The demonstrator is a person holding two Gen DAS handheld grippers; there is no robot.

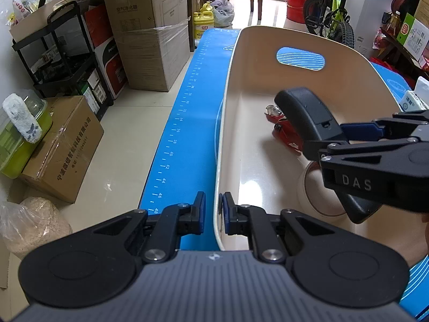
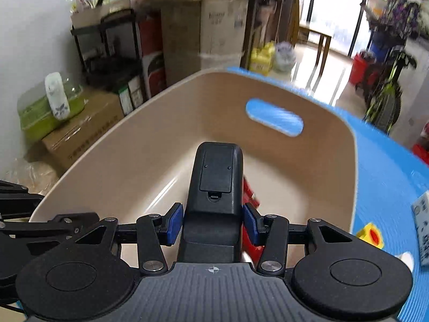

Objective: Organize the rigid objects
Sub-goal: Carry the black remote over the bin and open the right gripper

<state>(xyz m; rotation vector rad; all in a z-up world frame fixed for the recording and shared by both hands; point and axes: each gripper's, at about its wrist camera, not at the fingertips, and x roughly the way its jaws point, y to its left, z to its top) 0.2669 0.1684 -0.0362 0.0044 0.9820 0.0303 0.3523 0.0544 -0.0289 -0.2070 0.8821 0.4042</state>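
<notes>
Left claw (image 1: 214, 212) is tilted down, pinching the near rim of the beige tub (image 1: 348, 61). Right claw (image 2: 213, 221) angles down over the tub, clamped on a black device (image 2: 217, 187) above a red toy (image 1: 284, 131) inside.

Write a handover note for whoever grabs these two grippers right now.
Left gripper: shut on the near rim of the beige bin, steadying it.
Right gripper: shut on a black device, battery cover facing the camera, held over the bin's inside and not yet set down.
Already in the bin: a red toy car on the floor of it.
Still outside on the blue mat: a small yellow and red piece and a white carton, right of the bin.
Next, probably: lower the device beside the car, release, then fetch the rest.
</notes>
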